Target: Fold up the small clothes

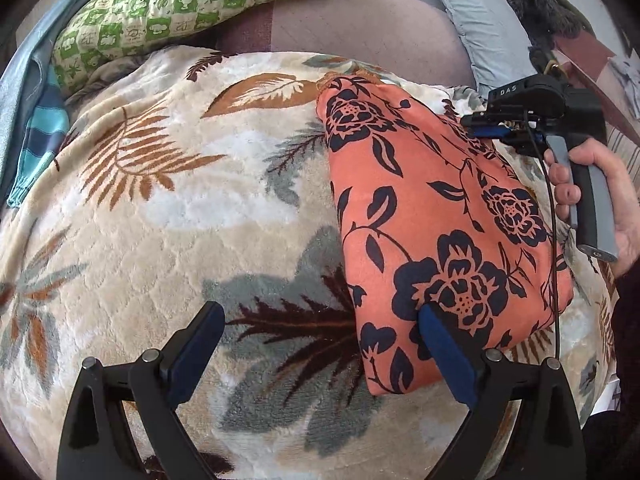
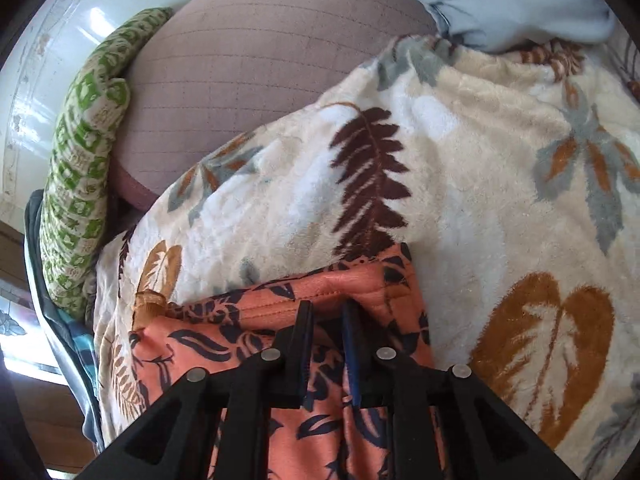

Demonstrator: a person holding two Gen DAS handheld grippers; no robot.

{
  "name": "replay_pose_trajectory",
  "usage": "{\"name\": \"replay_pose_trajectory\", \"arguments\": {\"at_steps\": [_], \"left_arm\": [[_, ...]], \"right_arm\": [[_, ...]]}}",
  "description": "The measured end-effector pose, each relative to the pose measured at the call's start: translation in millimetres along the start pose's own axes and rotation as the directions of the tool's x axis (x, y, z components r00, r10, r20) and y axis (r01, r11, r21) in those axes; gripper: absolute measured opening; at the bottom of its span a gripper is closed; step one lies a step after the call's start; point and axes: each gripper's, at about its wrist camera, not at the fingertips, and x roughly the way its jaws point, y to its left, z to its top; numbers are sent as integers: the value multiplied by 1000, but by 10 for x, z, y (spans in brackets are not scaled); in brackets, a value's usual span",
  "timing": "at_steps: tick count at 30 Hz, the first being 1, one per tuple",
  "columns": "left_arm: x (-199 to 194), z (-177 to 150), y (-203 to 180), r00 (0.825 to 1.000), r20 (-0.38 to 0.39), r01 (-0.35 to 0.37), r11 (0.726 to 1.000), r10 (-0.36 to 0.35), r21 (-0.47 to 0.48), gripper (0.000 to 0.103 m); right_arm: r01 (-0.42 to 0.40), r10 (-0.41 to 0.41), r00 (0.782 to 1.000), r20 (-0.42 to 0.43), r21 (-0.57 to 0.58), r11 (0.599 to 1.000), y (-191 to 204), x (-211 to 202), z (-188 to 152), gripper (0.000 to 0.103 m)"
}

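Note:
An orange garment with a dark floral print (image 1: 436, 216) lies folded into a long strip on a leaf-patterned fleece blanket (image 1: 168, 216). My left gripper (image 1: 320, 312) is open over the blanket, its right finger resting on the garment's near end. My right gripper (image 1: 484, 126) is at the garment's far right edge, held by a hand. In the right wrist view the right gripper (image 2: 327, 306) has its jaws close together, pinching a fold of the orange garment (image 2: 256, 312) near its stitched hem.
A green-and-white checked pillow (image 1: 168, 4) lies at the back left, beside striped blue cloth (image 1: 40, 132). A mauve mattress cover (image 1: 360, 20) and pale blue bedding (image 1: 476, 8) lie behind the blanket. A furry microphone (image 1: 536, 0) sticks up at the right.

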Motion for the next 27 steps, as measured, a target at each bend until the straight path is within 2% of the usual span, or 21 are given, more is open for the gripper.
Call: {"name": "replay_pose_trajectory", "arguments": {"at_steps": [2, 3, 5, 7, 10, 12, 14, 15, 17, 20, 23, 25, 27], "left_arm": [[-38, -3, 22, 1000, 6, -10, 1000, 10, -10, 98], [-63, -5, 28, 1000, 12, -19, 1000, 20, -12, 98], [-105, -8, 34, 999, 24, -40, 999, 40, -6, 98], [-112, -9, 53, 998, 21, -54, 999, 54, -1, 98], [-21, -39, 84, 996, -23, -80, 997, 80, 4, 98], [0, -46, 117, 996, -20, -83, 997, 83, -6, 98], [-15, -33, 138, 997, -19, -72, 997, 72, -8, 98], [-23, -30, 140, 998, -20, -68, 998, 68, -7, 98], [-41, -29, 135, 998, -14, -62, 998, 62, -2, 97], [-110, -25, 109, 999, 13, -38, 999, 38, 3, 97], [-242, -6, 26, 998, 70, -5, 1000, 3, 25, 97], [-269, -1, -55, 996, 93, 6, 998, -11, 57, 97], [-191, -20, -147, 997, 72, -3, 995, -4, 96, 97]], "right_arm": [[3, -1, 999, 33, -87, 996, 293, -147, -63, 19], [-15, 18, 1000, 21, -126, 992, 428, -176, -111, 18], [-67, 59, 997, -47, -193, 979, 740, -115, -196, 18], [-78, 60, 995, -81, -249, 965, 1041, 9, -302, 18], [-96, 53, 985, -167, -259, 961, 1280, 376, -434, 18], [-47, -1, 981, -192, -243, 969, 1271, 698, -457, 18], [-62, 27, 986, -166, -207, 976, 1237, 706, -405, 18], [-63, 30, 983, -182, -177, 982, 1221, 677, -374, 18], [-68, 40, 985, -169, -167, 984, 1192, 533, -348, 18], [-41, 20, 995, -94, -222, 974, 1091, 191, -360, 18], [-51, 40, 997, -69, -165, 985, 778, -82, -377, 18], [-2, -6, 999, -48, -163, 987, 582, -194, -440, 18], [61, -68, 997, -33, -178, 982, 372, -232, -513, 18]]}}
